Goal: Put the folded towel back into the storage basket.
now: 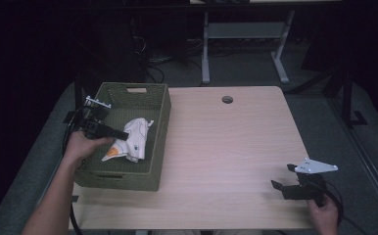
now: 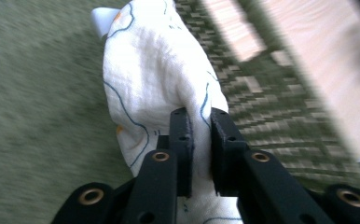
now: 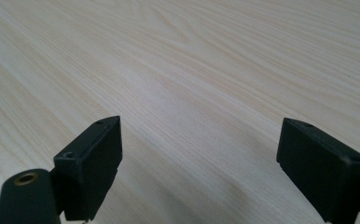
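A white cloth (image 1: 133,139) with blue lines and orange spots lies crumpled inside a green woven basket (image 1: 161,122) at the table's left edge. My left gripper (image 1: 123,135) reaches into the basket from the left, its tips at the cloth. In the left gripper view a fold of the cloth (image 2: 155,70) sits in the narrow gap of my left gripper (image 2: 200,116), whose jaws stand slightly apart, and the cloth rests on the basket floor (image 2: 38,116). My right gripper (image 1: 282,177) rests low at the table's front right, wide open, and in its own view my right gripper (image 3: 200,125) has bare wood between its jaws.
The light wooden table (image 1: 226,147) has a round cable hole (image 1: 227,100) near its far edge. Beyond it stand white desk legs (image 1: 205,49) and cables on a dark floor. The basket wall (image 2: 257,84) rises close on the right of the left gripper.
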`<state>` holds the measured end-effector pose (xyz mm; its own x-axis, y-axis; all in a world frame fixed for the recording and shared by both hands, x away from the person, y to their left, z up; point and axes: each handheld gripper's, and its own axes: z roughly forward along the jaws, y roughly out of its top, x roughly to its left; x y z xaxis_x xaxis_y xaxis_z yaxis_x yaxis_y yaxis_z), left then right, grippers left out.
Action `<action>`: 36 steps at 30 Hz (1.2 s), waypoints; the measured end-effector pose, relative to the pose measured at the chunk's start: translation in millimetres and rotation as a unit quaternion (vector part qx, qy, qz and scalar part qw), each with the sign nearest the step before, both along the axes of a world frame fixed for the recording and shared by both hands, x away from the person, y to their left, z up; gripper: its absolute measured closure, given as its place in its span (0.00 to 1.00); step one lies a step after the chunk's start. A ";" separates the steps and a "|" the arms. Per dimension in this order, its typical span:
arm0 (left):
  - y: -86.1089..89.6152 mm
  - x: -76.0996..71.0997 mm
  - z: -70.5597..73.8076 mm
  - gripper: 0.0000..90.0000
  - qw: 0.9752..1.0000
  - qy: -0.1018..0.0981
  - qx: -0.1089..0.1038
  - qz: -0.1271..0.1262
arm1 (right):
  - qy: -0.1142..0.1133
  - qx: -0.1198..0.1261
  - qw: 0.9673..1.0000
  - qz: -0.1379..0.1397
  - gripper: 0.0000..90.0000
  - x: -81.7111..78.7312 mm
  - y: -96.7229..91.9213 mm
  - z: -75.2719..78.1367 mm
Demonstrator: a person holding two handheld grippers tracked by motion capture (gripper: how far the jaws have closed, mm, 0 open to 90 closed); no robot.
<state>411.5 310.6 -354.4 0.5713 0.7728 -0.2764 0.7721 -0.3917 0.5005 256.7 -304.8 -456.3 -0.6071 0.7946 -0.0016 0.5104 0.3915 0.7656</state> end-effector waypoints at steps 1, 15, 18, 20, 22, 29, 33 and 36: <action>0.5 2.3 -2.2 0.69 1.000 -0.005 0.024 0.013 | 0.000 0.000 1.000 0.000 0.15 0.8 0.7 -0.4; -11.8 8.2 -23.6 0.71 0.997 0.044 0.066 -0.004 | 0.006 -0.007 1.000 0.014 0.15 1.8 6.2 -1.5; -20.9 10.2 -35.3 0.72 0.995 0.064 0.073 -0.016 | 0.006 -0.007 1.000 0.016 0.15 1.7 7.1 -1.1; -23.2 10.6 -39.3 0.72 0.995 0.067 0.077 -0.018 | 0.006 -0.008 1.000 0.017 0.15 2.0 7.2 -1.1; -27.8 12.0 -47.9 0.72 0.992 0.082 0.088 -0.025 | 0.007 -0.010 1.000 0.017 0.15 2.3 7.5 -1.4; -43.4 14.6 -68.7 0.64 0.982 0.110 0.141 -0.051 | 0.010 -0.011 1.000 0.021 0.15 2.9 8.7 -2.3; -51.6 14.8 -69.8 0.70 0.977 0.107 0.178 -0.056 | 0.010 -0.010 1.000 0.020 0.15 3.4 7.4 -2.8; -57.4 15.8 -68.7 0.87 0.973 0.099 0.197 -0.068 | 0.011 -0.012 1.000 0.021 0.15 3.9 6.9 -3.0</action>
<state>427.3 253.3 -423.1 0.6414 0.7621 -0.0886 0.7657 -0.6284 0.1373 260.6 -297.9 -459.4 -0.6402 0.7682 -0.0064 0.5094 0.4308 0.7449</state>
